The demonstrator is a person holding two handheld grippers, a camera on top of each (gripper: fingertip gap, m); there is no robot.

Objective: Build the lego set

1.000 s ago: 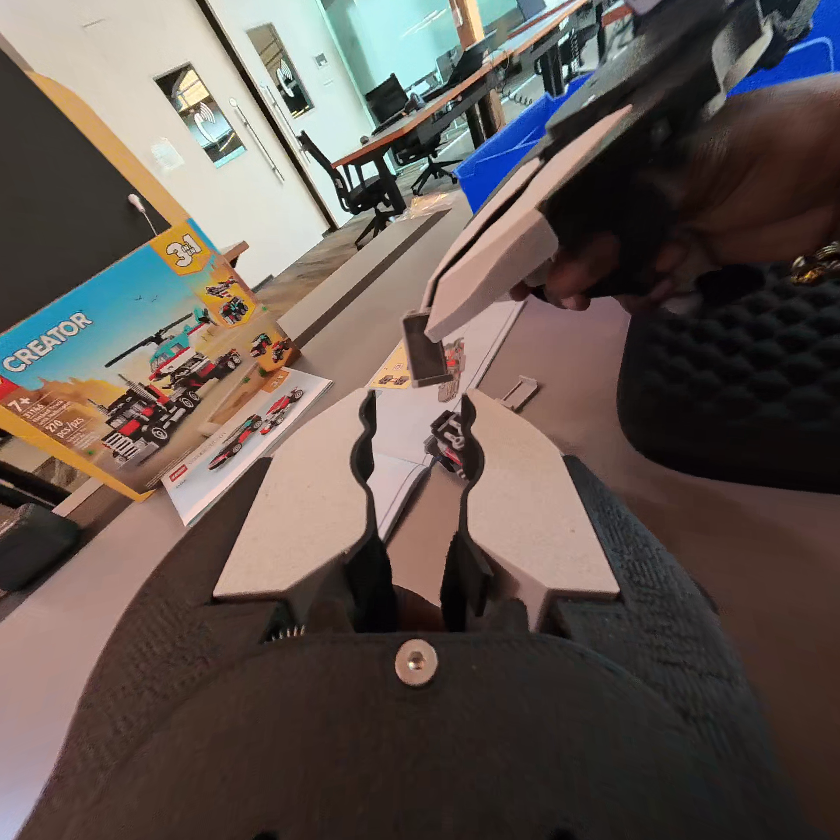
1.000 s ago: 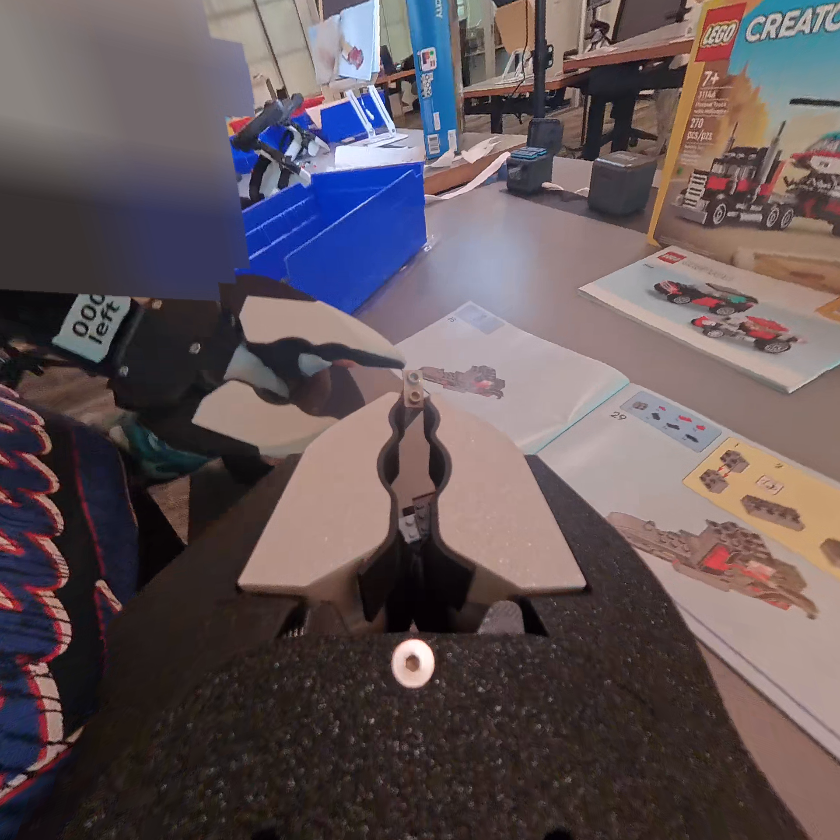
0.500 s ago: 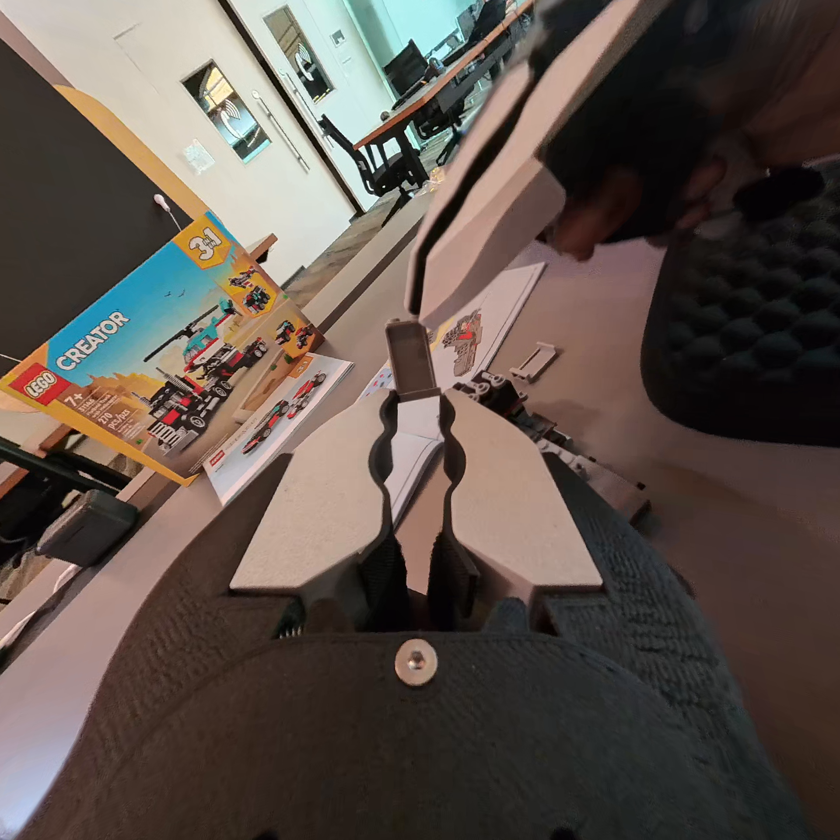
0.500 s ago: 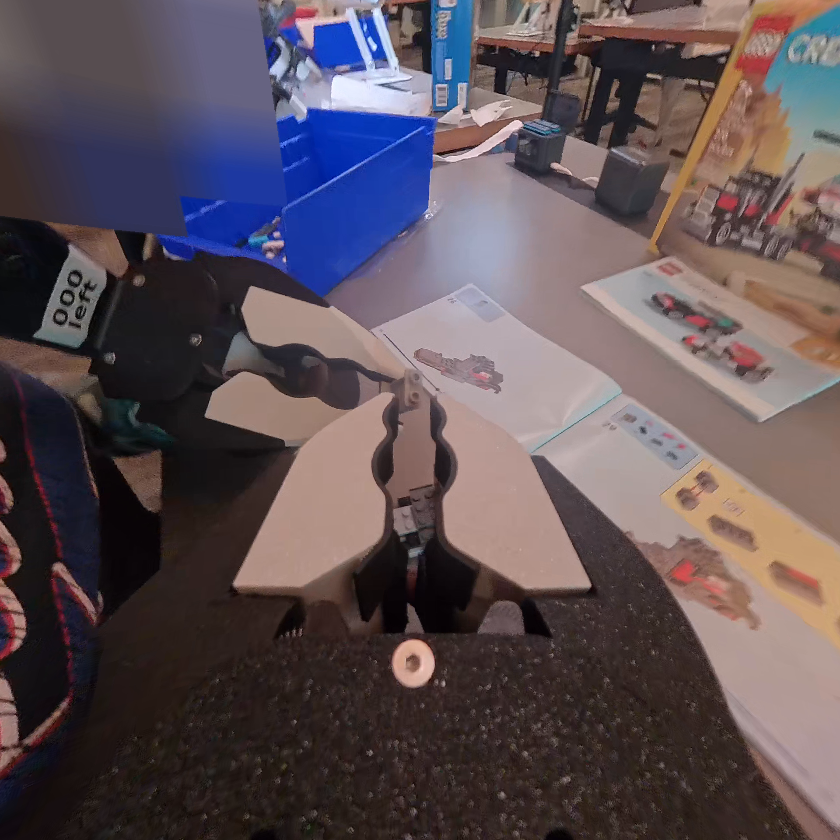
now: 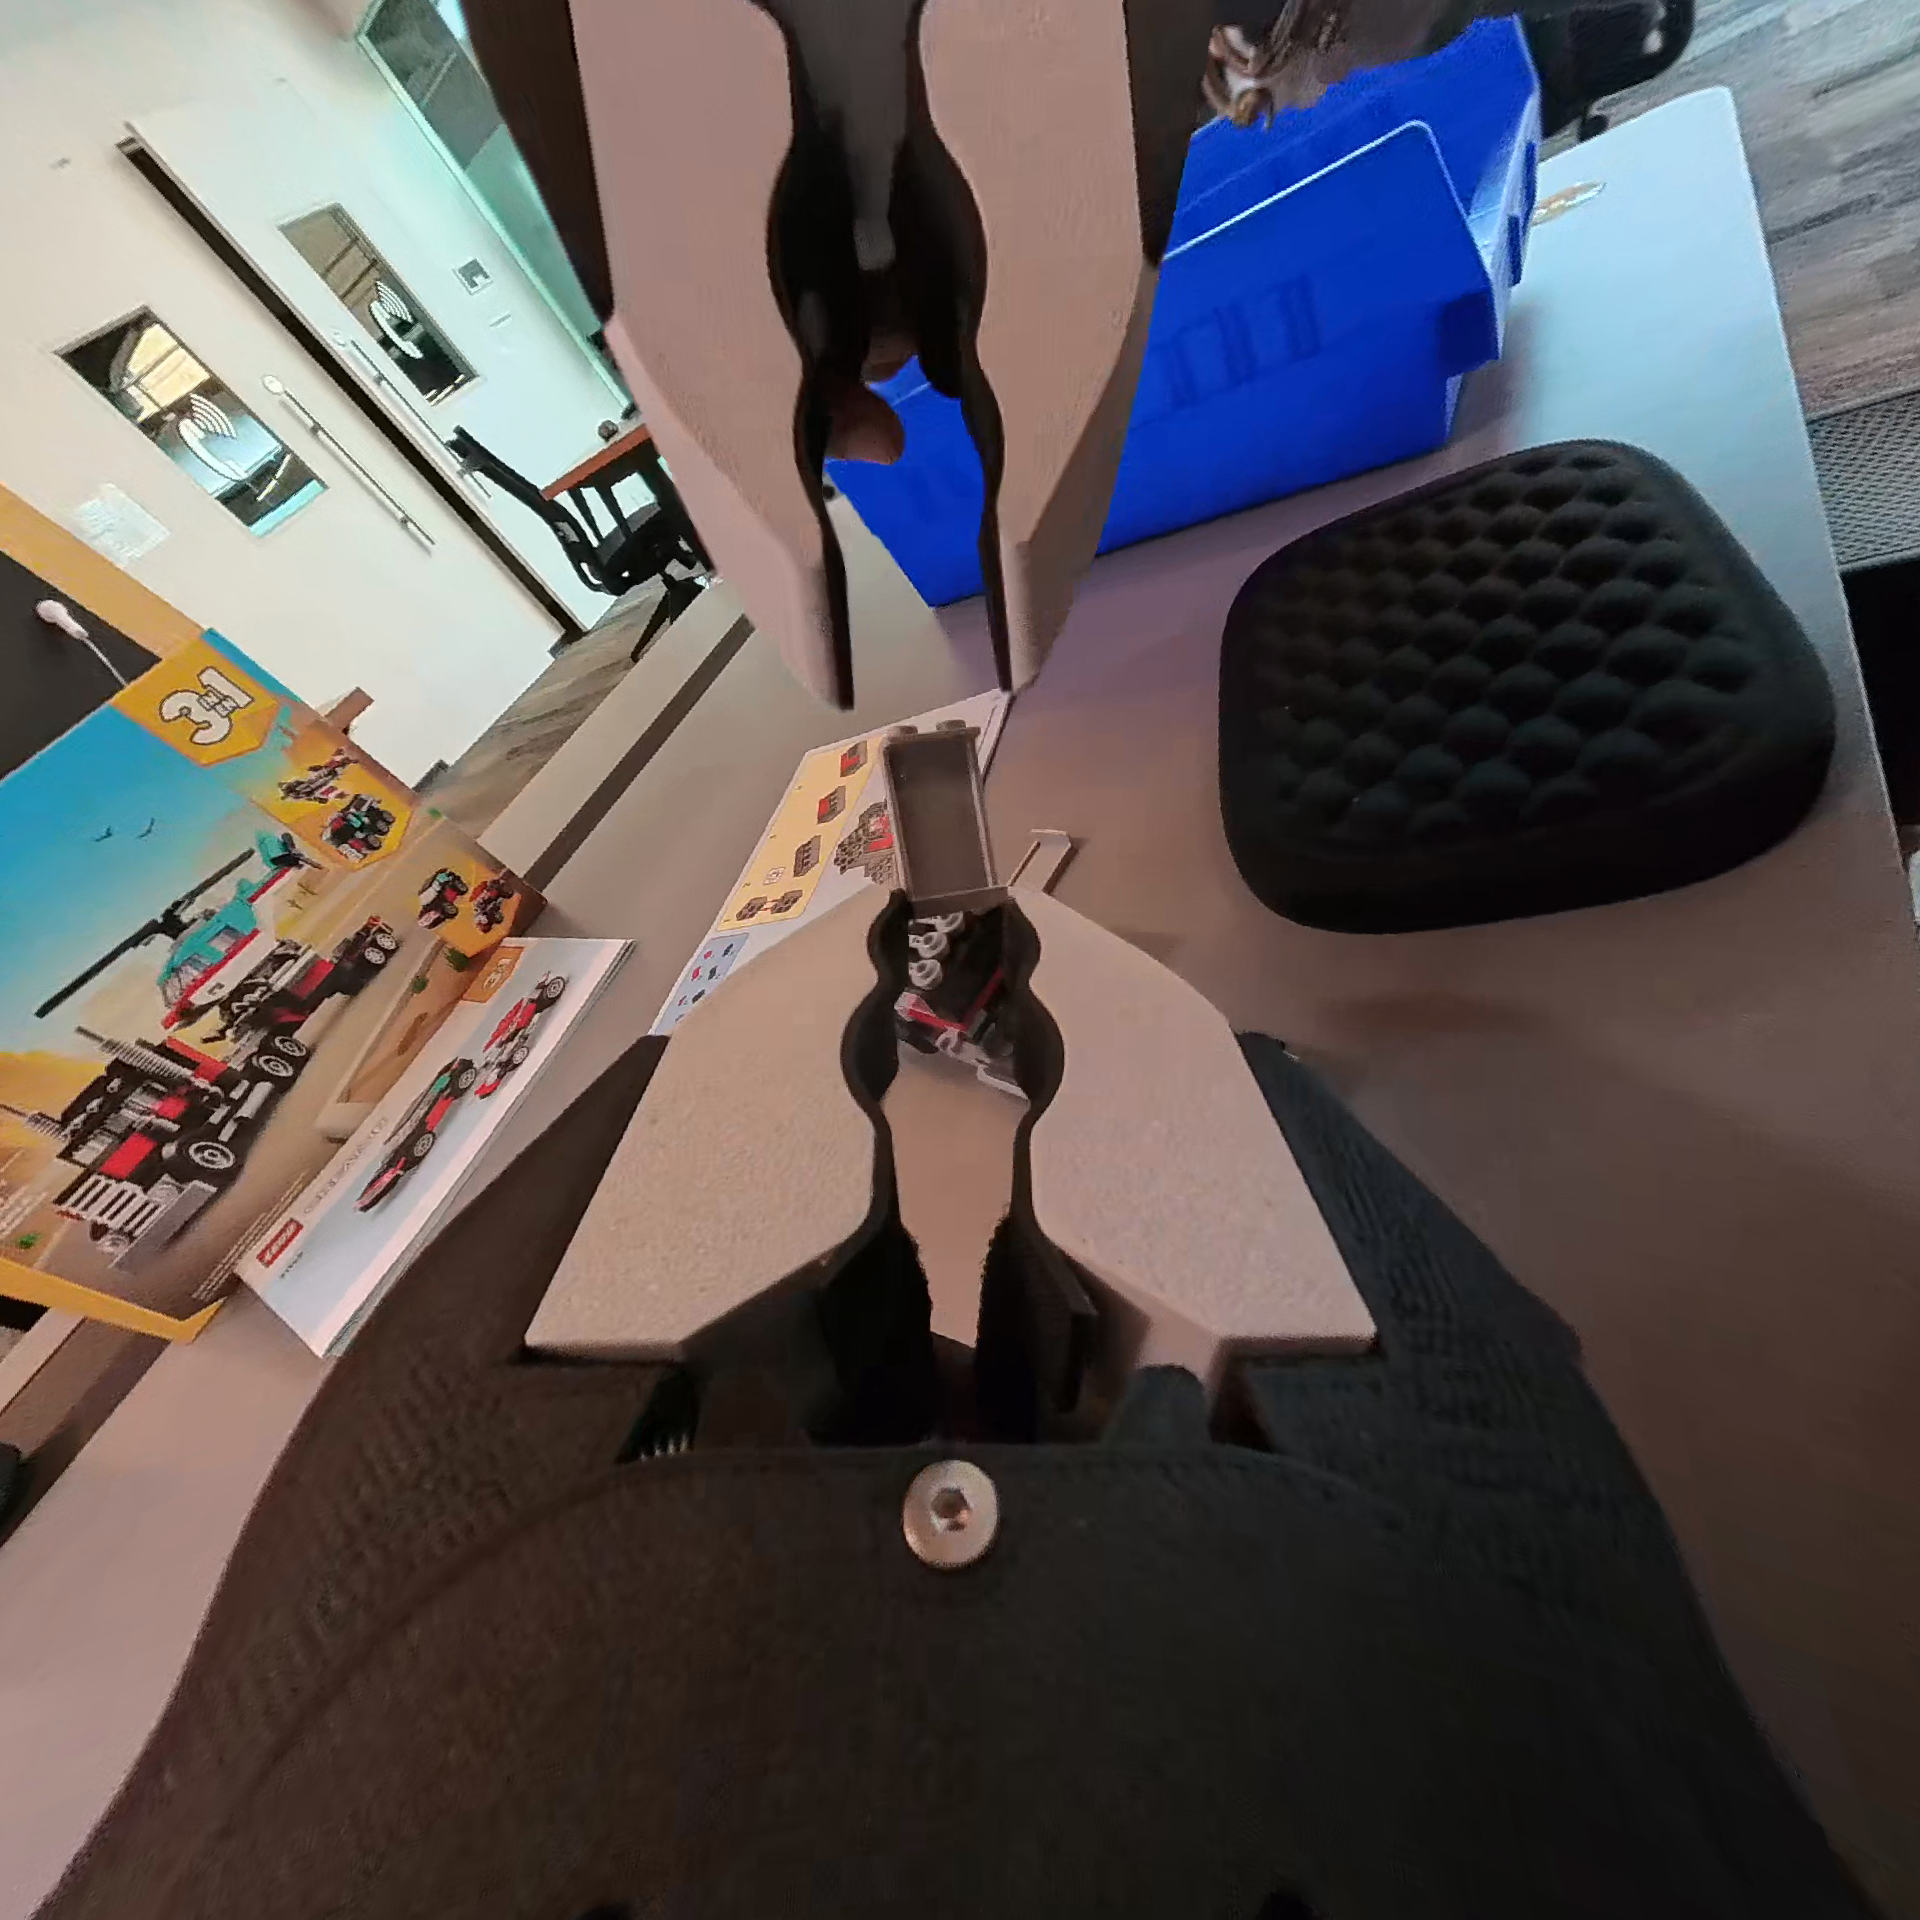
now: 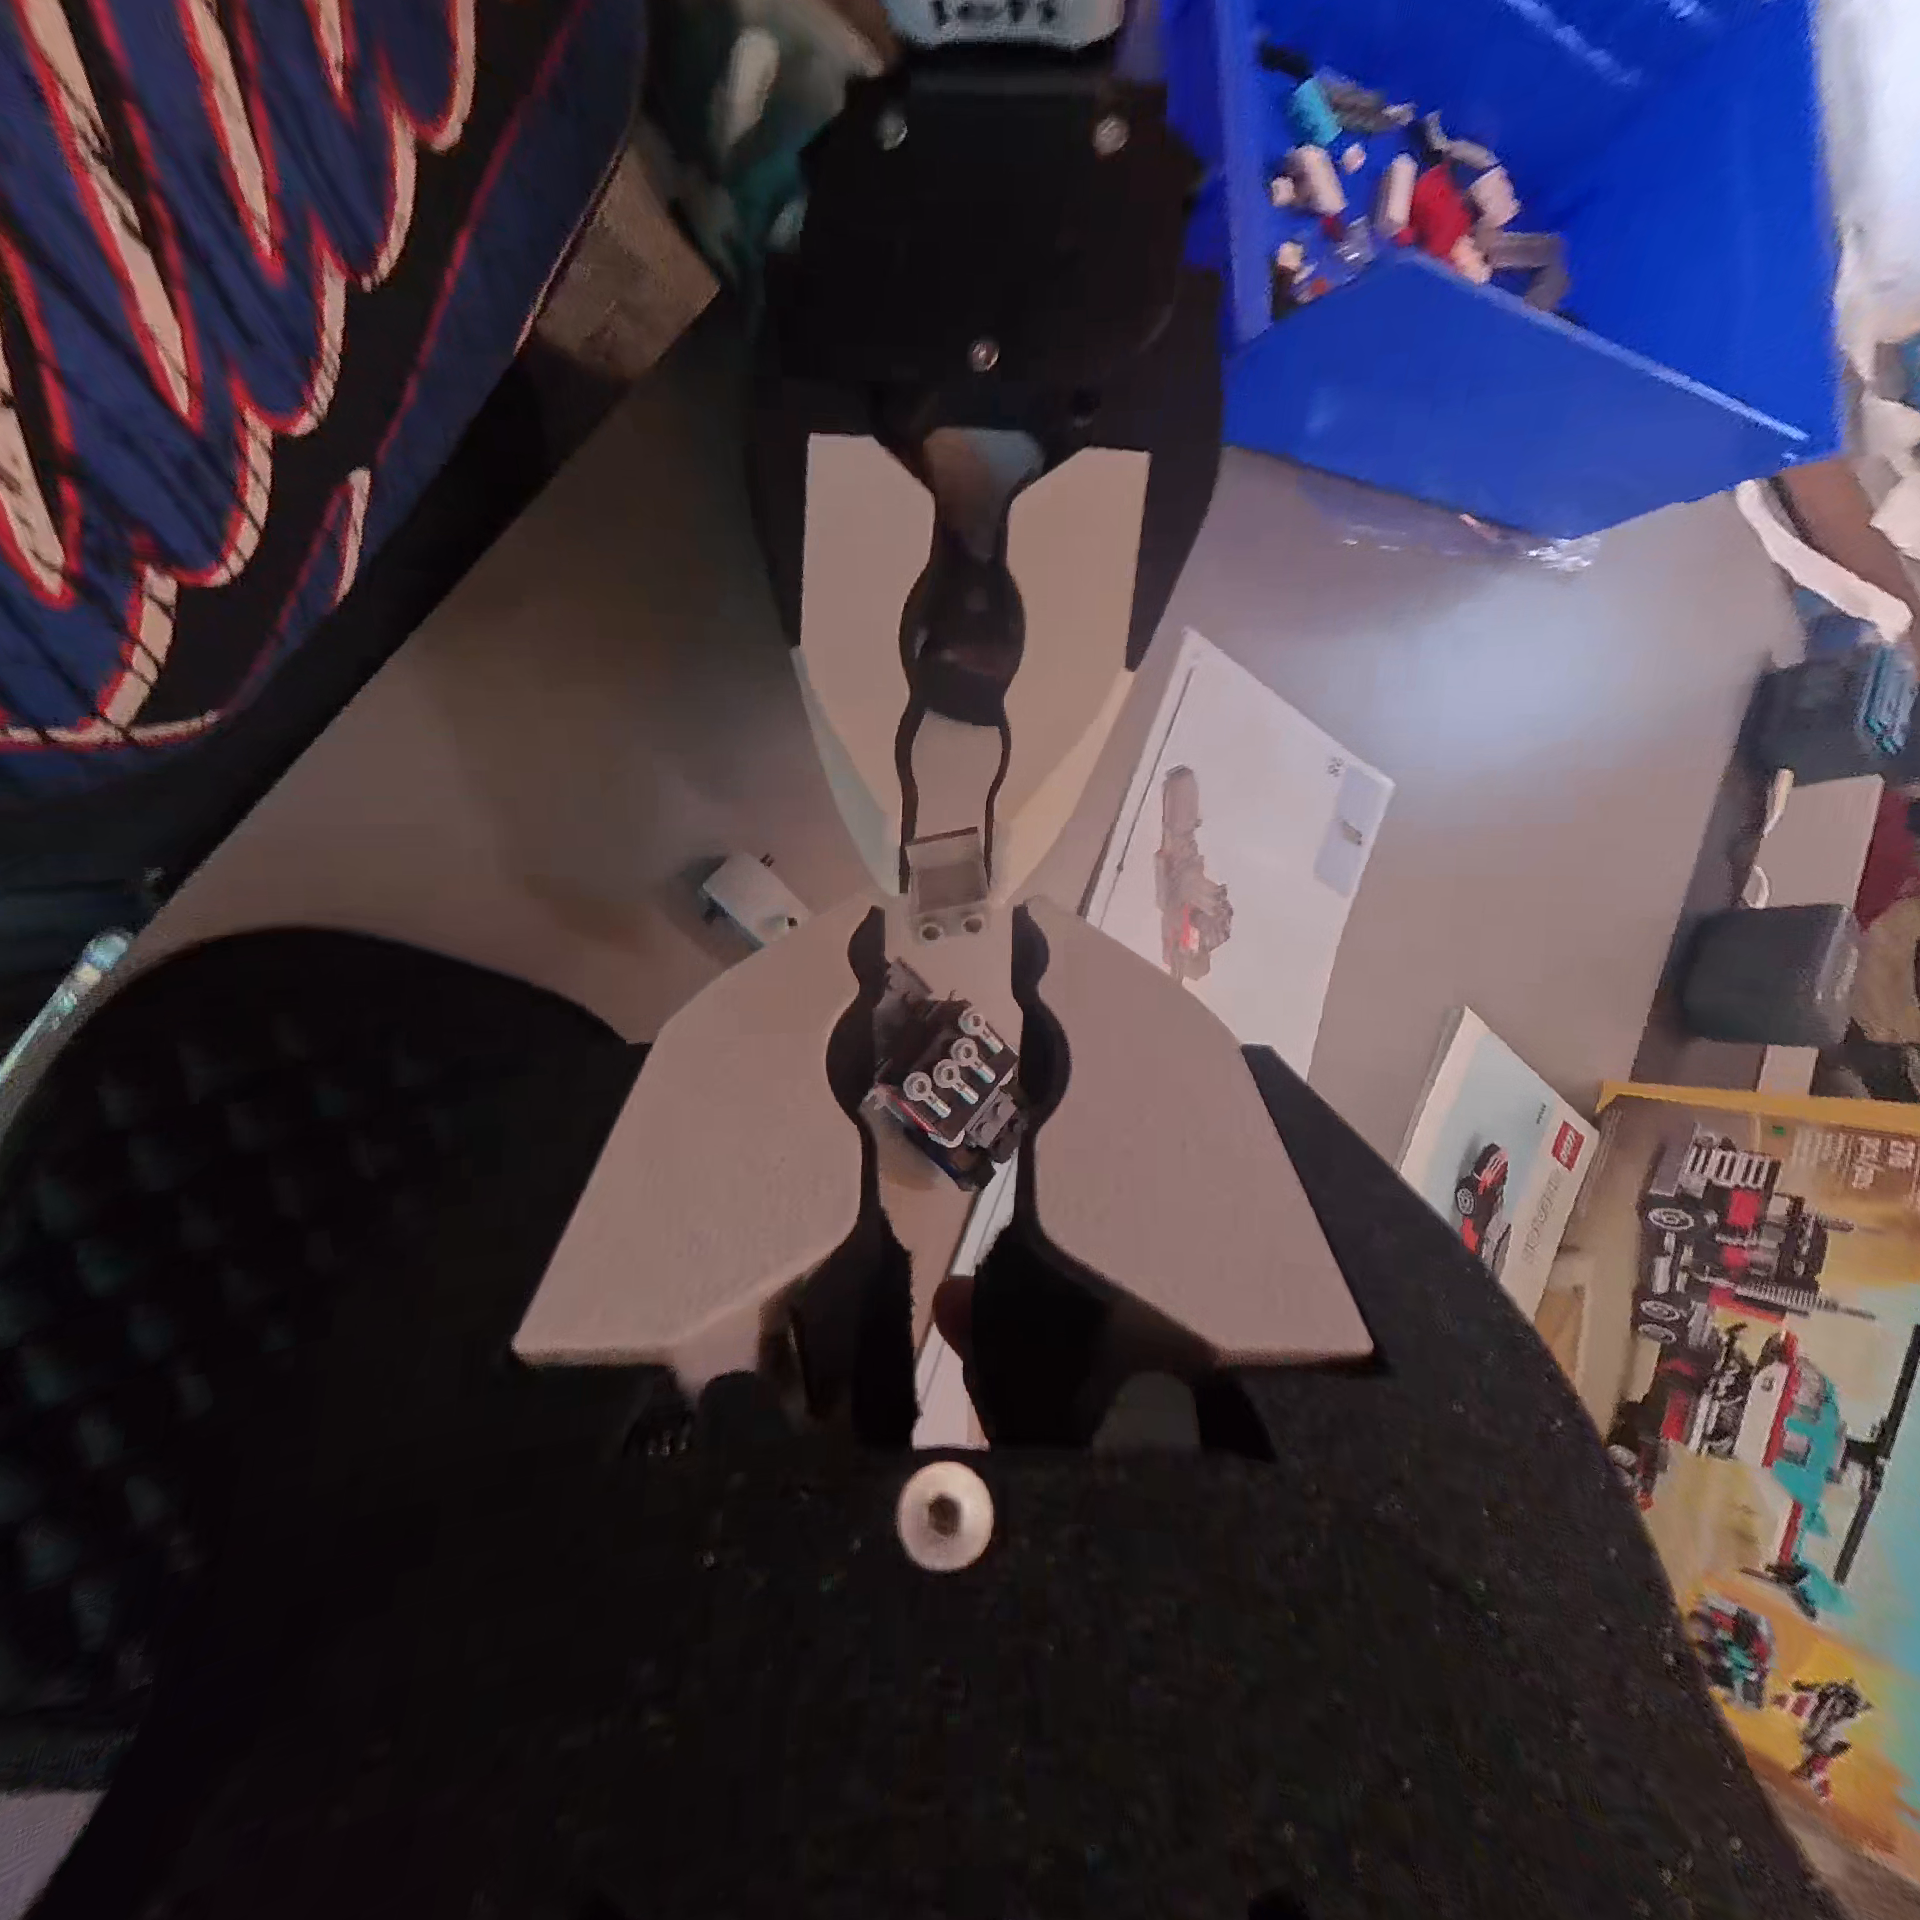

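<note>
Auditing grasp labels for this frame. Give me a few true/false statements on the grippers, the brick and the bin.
1. The left gripper holds a grey brick. True.
2. The right gripper is clamped on that brick. False: its jaws stand open, not gripping it.
3. The blue bin is empty. False: loose pieces lie inside.
4. A booklet lies beside the set's box. True.

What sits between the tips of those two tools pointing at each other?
A small grey hollow Lego piece, clamped in the left gripper and jutting toward the open right gripper. Both wrist views show it; behind it lies the partly built dark model.
</note>
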